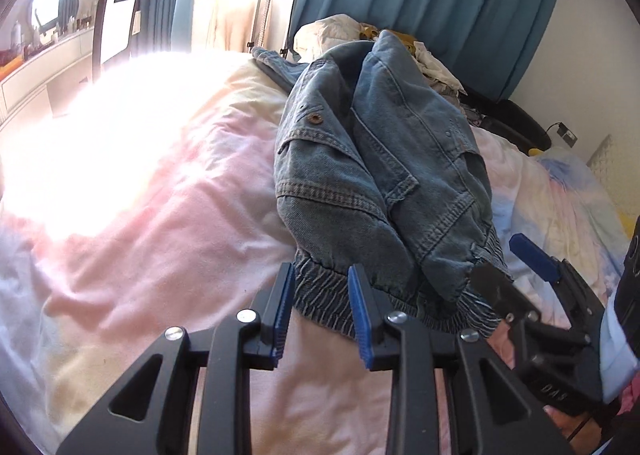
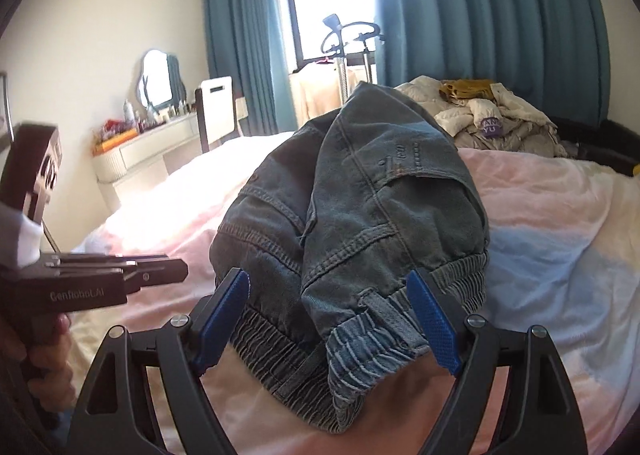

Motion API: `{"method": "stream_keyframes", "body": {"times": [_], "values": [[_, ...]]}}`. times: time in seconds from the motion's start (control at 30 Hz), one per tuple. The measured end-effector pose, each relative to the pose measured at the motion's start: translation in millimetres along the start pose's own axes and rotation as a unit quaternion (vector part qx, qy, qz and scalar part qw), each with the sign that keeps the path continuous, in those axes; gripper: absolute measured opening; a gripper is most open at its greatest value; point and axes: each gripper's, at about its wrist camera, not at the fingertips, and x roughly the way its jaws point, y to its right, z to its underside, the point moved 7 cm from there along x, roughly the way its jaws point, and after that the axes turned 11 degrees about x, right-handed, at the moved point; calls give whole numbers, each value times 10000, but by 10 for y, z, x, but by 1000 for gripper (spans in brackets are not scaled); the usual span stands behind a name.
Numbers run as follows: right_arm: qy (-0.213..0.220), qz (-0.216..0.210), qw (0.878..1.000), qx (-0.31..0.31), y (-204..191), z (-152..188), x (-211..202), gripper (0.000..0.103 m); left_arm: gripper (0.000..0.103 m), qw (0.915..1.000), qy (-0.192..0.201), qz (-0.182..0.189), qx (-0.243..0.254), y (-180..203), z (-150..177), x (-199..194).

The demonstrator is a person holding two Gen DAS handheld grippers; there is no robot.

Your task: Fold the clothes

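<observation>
A blue denim jacket (image 1: 380, 143) (image 2: 360, 195) lies bunched lengthwise on the pink bed cover (image 1: 160, 215), its elastic hem (image 2: 360, 343) towards me. My left gripper (image 1: 320, 269) is at the hem's left corner. Its blue pads stand apart with the hem's edge between the tips, and nothing is pinched. In the right wrist view it shows side-on at the left (image 2: 182, 267), held by a hand. My right gripper (image 2: 326, 274) is wide open and straddles the hem, a pad on either side and none pressing. The left wrist view shows it by the hem's right end (image 1: 498, 255).
A pile of pale and mustard clothes (image 2: 492, 115) sits at the far end of the bed, before teal curtains. A white dressing table (image 2: 140, 147) with a mirror, a chair (image 2: 218, 103) and a garment stand (image 2: 352, 39) line the far left side.
</observation>
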Motion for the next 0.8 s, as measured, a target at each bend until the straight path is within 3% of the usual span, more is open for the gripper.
{"method": "stream_keyframes", "body": {"times": [0.13,0.2,0.3,0.37,0.4,0.47,0.57,0.67,0.8], "values": [[-481,1155,9888,-816,51,216,284,83,28,9990,-190,160,-379,-136,73,111],[-691,1528,9838,-630,257,264,355,83,28,9983,-236,229,-488,-161,97,137],[-951,1354,9861,162,521,288,394,76,28,9978,-252,317,-531,-149,110,147],[-966,1216,9871,394,585,255,370,60,28,9977,-248,358,-521,-131,120,147],[-936,1205,9874,416,600,221,347,55,28,9979,-236,366,-488,-115,127,143],[-832,1056,9890,623,642,127,281,35,28,9982,-206,356,-440,-89,144,137],[-409,872,9873,1262,805,-86,92,23,28,9985,-161,347,-381,-47,184,132],[78,638,9754,2106,1092,-327,-136,20,28,9983,-159,416,-385,-1,220,143],[362,389,9392,3392,1674,-471,-264,20,28,9956,-235,754,-496,69,234,232]]}}
